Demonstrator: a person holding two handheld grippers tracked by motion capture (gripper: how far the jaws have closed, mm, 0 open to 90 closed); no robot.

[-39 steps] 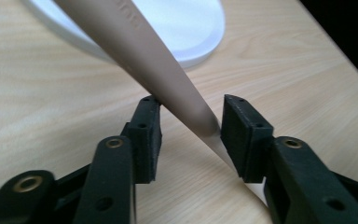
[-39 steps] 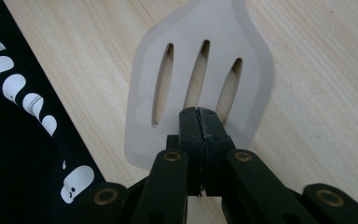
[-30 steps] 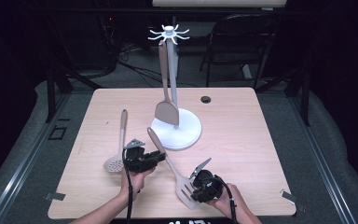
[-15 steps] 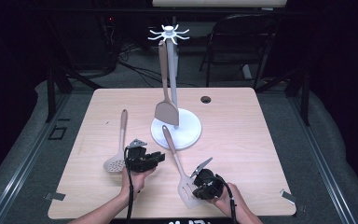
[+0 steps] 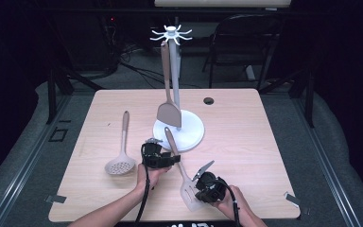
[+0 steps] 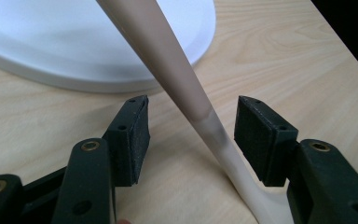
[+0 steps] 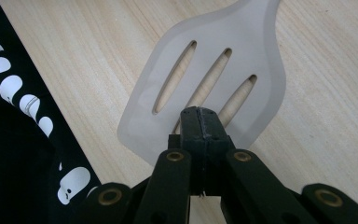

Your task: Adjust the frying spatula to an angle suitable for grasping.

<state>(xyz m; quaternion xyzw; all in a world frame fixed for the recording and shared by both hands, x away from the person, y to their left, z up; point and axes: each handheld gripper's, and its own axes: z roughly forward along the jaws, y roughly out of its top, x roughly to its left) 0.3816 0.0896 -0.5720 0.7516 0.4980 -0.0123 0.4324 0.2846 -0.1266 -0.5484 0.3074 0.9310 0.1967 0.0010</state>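
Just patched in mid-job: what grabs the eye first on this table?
The slotted spatula lying near the front edge: the right gripper is shut on its blade, and the left gripper, jaws just opened, straddles its handle without touching. Behind stands the white hanging rack with a solid spatula; a skimmer lies left.

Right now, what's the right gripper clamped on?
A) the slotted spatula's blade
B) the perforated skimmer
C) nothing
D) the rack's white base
A: in the right gripper view the right gripper has its jaws pressed together on the edge of the slotted spatula, blade slots just past the tips.
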